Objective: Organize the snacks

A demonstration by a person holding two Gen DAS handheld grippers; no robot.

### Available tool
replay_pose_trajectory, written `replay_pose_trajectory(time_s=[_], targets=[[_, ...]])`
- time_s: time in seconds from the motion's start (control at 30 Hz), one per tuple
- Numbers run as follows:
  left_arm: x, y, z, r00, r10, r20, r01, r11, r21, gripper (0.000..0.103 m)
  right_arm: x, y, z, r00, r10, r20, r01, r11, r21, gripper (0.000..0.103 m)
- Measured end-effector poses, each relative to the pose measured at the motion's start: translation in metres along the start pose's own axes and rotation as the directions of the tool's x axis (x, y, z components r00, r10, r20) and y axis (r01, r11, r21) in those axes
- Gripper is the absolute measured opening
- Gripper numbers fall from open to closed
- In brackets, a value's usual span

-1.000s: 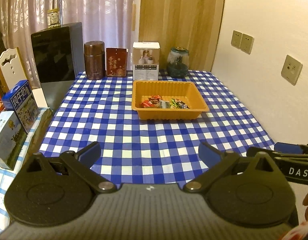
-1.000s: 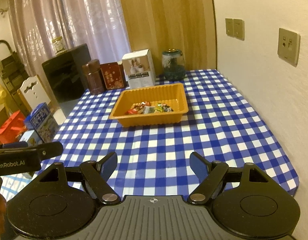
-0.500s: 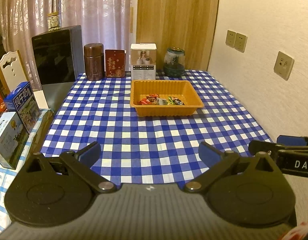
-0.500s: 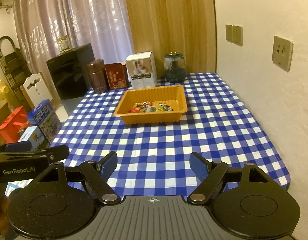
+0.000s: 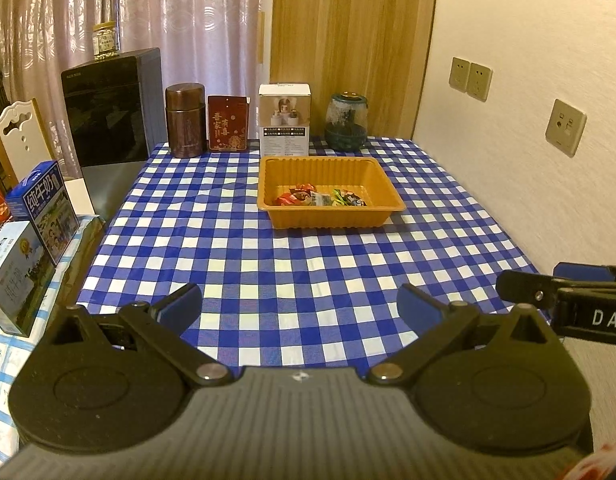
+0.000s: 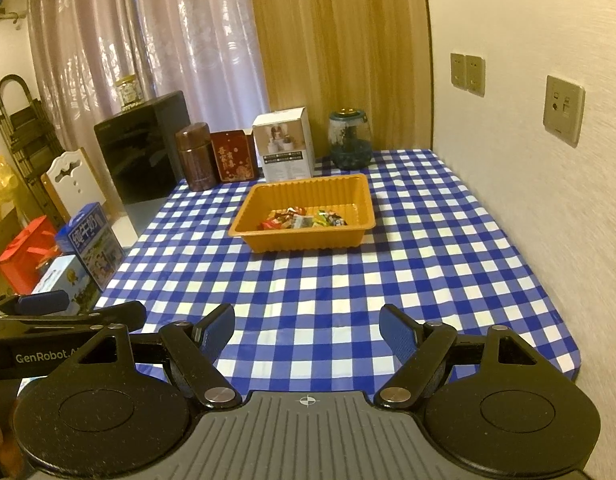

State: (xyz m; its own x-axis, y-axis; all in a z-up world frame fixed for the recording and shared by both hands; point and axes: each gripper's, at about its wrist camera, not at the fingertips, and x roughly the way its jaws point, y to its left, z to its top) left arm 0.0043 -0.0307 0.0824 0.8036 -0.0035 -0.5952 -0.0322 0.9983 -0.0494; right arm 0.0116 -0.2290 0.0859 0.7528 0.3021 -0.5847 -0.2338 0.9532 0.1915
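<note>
Both grippers sit back at the near edge of the table, left gripper (image 5: 299,304) and right gripper (image 6: 307,326) each with jaws apart and empty. The snacks (image 5: 320,198) lie piled in the one orange tray (image 5: 392,200) mid-table, well apart from either. I'd reach in slow and low over the rim, picking one wrapper at a time. Behind the tray, left to right: one canister (image 5: 185,120), one red box (image 5: 227,128), one white box (image 5: 284,118), one jar (image 5: 346,122)

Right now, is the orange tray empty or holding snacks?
Holding snacks: a small cluster of wrapped snacks lies on the floor of the tray, most of it bare.
</note>
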Motion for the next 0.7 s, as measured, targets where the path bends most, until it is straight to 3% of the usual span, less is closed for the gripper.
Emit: replay_pose_trajectory(time_s=[0.7], targets=[[0.0029,0.0017,-0.0020,1.000,0.001,-0.001,-0.001,1.000,-0.003,0.103,0.0030,-0.0011,-0.0029,1.000,-0.004,-0.002,0.004,1.000,-0.004,0.079]])
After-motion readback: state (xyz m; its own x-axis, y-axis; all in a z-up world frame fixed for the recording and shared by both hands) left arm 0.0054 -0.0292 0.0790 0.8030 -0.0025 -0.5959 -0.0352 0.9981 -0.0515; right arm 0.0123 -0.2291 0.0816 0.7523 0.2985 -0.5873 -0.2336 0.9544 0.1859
